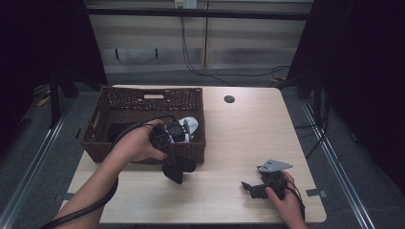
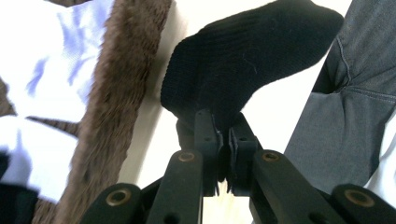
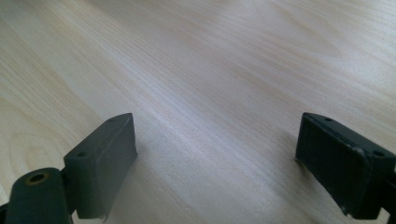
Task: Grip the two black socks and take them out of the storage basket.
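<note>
From the high view, one wicker basket [image 1: 107,125] lies behind the left gripper [image 1: 177,167], which hangs one black sock [image 1: 175,170] over the basket's near wall. The left gripper view adds detail: jaws pinched tight on the sock [image 2: 243,60], white cloth [image 2: 42,70] beyond the brown rim. The right gripper [image 1: 248,187] rests low over the table [image 3: 210,70], jaws wide apart and empty.
</note>
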### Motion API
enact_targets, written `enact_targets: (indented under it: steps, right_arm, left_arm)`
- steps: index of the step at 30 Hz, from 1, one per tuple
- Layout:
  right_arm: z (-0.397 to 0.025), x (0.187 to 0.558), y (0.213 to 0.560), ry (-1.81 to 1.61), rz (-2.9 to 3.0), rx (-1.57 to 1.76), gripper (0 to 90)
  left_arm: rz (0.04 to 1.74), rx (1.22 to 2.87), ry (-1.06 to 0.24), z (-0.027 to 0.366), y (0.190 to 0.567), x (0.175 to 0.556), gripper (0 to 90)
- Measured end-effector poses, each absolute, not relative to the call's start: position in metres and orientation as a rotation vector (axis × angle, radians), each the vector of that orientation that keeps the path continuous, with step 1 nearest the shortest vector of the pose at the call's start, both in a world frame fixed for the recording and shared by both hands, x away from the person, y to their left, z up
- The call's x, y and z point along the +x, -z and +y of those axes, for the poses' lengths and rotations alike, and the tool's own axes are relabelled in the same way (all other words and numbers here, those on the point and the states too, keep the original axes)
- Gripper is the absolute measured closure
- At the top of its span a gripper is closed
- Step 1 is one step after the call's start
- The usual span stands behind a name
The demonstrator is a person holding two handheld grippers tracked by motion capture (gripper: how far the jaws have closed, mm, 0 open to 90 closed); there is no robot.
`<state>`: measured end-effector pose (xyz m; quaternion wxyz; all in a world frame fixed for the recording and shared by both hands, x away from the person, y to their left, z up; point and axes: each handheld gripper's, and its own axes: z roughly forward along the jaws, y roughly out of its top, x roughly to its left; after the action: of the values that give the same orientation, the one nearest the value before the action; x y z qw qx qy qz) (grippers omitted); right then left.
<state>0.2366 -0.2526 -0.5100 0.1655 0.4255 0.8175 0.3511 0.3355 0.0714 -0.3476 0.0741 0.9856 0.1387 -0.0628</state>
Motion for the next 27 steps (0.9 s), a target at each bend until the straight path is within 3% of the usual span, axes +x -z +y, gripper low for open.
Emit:
enact_targets:
  steps: [10,16,27]
  right_arm:
    - [-0.253,0.237,0.510,-1.000,2.329,1.209,11.6]
    - [-0.253,0.237,0.510,-1.000,2.329,1.209,11.6]
    - [-0.253,0.237,0.510,-1.001,2.330,1.209,11.6]
  left_arm:
    - [0.451,2.943,0.229,0.062,0.378,0.341,82.0]
    - [0.472,2.919,0.239,0.064,0.375,0.342,73.7]
    - [0.495,2.880,0.206,0.076,0.363,0.343,67.3]
